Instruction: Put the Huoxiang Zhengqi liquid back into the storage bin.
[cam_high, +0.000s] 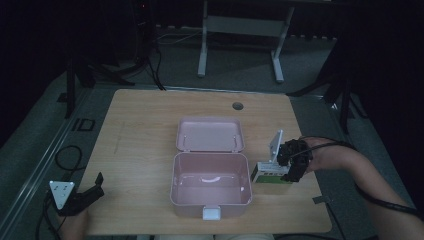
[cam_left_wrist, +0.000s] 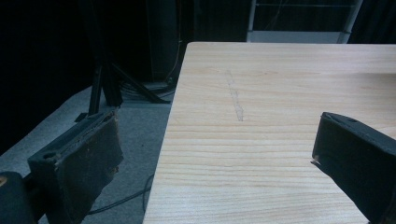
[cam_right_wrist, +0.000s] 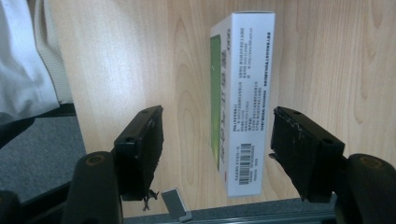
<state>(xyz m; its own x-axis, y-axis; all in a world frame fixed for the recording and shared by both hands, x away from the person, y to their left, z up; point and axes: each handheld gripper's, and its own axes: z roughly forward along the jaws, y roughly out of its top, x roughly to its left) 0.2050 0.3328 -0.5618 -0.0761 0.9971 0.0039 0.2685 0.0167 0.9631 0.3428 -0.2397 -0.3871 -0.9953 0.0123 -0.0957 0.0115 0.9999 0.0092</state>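
Clearly the small carton (cam_right_wrist: 243, 100) mattered most: a white and green printed box that lay on the table (cam_high: 140, 130), just beside the right wall of the open pink case (cam_high: 210, 187). It looked light, stiff and thin-walled, likely to dent under a hard squeeze, so a gentle hold across its long flat sides seemed best. The right gripper (cam_right_wrist: 215, 151) sat around it with jaws spread wide, neither touching. The left gripper (cam_high: 92, 190) rested near the table's left front corner, jaws wide apart and holding nothing.
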